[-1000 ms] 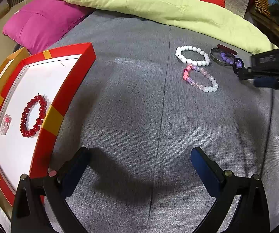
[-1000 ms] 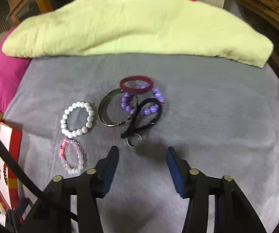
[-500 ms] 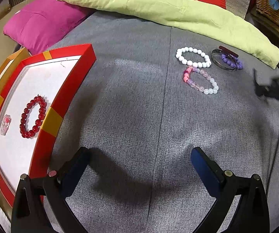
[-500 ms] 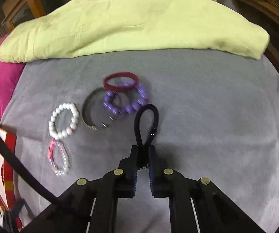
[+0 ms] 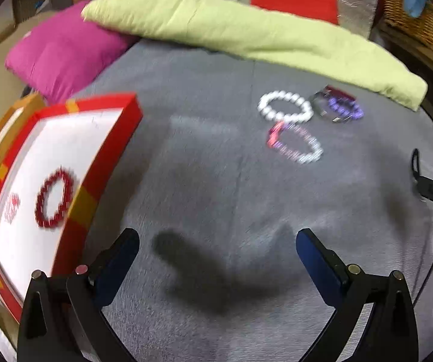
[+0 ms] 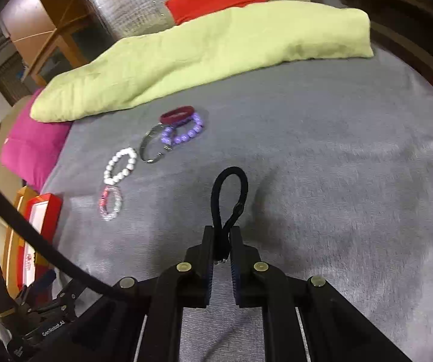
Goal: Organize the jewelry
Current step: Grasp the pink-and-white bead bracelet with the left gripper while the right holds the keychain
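Sitting on the grey cover (image 6: 322,157) left of you, red tray (image 5: 102,163) with a red bead bracelet (image 5: 54,200) inside, your left gripper (image 5: 216,253) spread wide and empty above the fabric, your right gripper (image 6: 222,249) pinching the black cord bracelet (image 6: 228,199), loop standing lengthwise, pointing away from the fingers.

Black cord bracelet (image 6: 229,199) — grey cloth (image 6: 337,181), red-and-yellow tray (image 5: 102,163), lime cushion (image 6: 201,51).

Your black cord bracelet (image 6: 228,202) sticks up, pinched in the right tool (image 6: 222,259). White (image 6: 120,164), pink-clear (image 6: 110,203), purple bead bracelets (image 6: 183,131), silver cuff (image 6: 153,147), maroon band (image 6: 176,114) lie clustered on the grey bed. Red beads (image 5: 54,199) sit in your red tray (image 5: 102,163).
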`<state>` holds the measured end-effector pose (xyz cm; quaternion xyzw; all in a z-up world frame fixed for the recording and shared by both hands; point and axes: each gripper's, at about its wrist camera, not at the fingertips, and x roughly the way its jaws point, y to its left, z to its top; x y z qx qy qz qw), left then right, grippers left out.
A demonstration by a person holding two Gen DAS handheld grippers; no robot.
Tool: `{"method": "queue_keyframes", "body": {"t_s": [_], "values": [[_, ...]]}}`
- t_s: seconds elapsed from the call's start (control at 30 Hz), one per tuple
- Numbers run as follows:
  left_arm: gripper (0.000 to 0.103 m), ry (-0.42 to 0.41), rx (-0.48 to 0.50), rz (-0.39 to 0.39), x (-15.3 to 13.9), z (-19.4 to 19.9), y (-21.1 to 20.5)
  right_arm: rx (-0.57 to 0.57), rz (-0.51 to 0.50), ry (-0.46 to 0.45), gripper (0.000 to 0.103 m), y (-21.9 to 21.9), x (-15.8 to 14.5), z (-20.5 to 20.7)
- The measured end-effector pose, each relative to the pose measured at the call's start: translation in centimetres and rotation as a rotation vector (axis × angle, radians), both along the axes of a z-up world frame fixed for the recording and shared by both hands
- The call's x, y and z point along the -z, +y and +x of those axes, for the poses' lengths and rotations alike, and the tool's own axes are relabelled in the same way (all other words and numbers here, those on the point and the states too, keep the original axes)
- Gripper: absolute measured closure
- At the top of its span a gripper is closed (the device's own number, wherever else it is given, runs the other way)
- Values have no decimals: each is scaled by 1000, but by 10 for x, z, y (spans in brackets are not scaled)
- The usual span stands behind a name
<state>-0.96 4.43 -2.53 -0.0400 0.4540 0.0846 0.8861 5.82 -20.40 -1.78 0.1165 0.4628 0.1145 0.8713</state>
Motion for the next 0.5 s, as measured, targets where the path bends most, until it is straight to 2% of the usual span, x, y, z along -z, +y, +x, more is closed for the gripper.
{"method": "queue_keyframes", "body": {"t_s": [0.13,0.23,0.3,0.33,0.43,0.47,0.5], "values": [[0,-29,30,2,-18,19,-14,-23,45,2,93,0,-1,2],[5,-10,7,-42,-22,54,-18,-22,69,15,93,-2,2,3],[22,33,-15,-28,-18,75,-20,-12,86,19,93,-6,2,4],[27,61,-14,-40,-13,85,-22,-5,95,22,93,-8,3,4],[56,137,-7,-48,6,103,-26,0,123,33,93,-13,4,6],[63,128,-5,-40,10,106,-25,-1,130,36,93,-13,5,8],[96,116,-1,-28,10,107,-26,-5,135,37,93,-13,4,8]]}}
